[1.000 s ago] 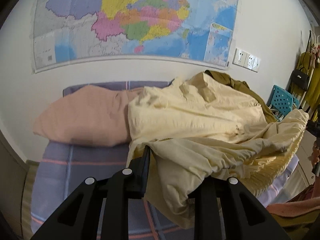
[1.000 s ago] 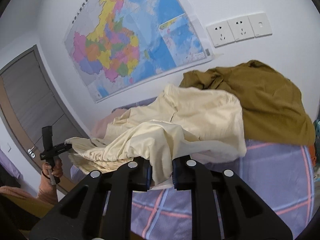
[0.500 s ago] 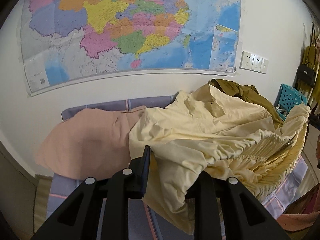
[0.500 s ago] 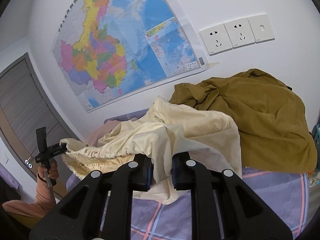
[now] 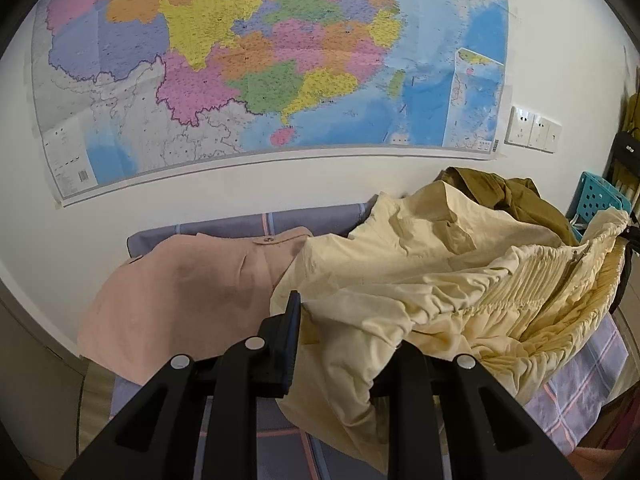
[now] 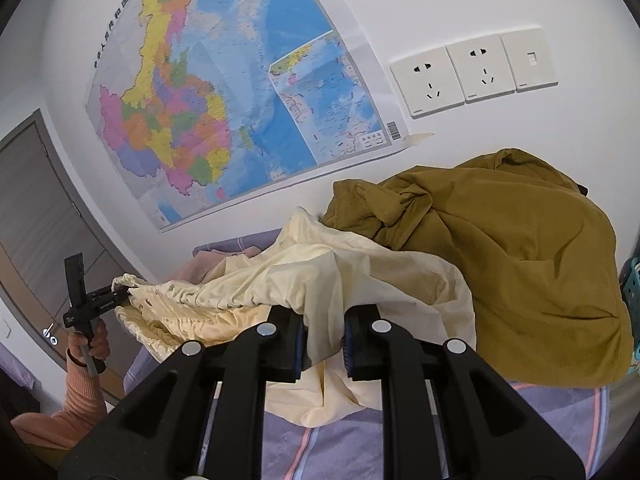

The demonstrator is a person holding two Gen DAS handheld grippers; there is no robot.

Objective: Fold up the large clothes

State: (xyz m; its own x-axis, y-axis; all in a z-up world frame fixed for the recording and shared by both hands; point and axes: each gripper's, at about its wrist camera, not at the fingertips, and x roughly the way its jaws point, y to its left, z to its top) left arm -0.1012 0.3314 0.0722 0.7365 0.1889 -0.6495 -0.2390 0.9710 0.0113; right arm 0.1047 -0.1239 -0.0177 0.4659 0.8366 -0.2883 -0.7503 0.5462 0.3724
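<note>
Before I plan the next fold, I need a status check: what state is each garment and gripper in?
left gripper: shut on the cream garment.
right gripper: shut on the same garment.
cream garment: crumpled, lifted, stretched between both grippers.
pink garment: lying fairly flat on the bed.
olive garment: heaped, unfolded.

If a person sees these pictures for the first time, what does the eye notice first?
The big colourful map on the white wall. Below it, a pale yellow garment hangs stretched above the bed, pinched by the left hand-held gripper and the right hand-held gripper. Beside it lies a mustard-brown garment.
</note>
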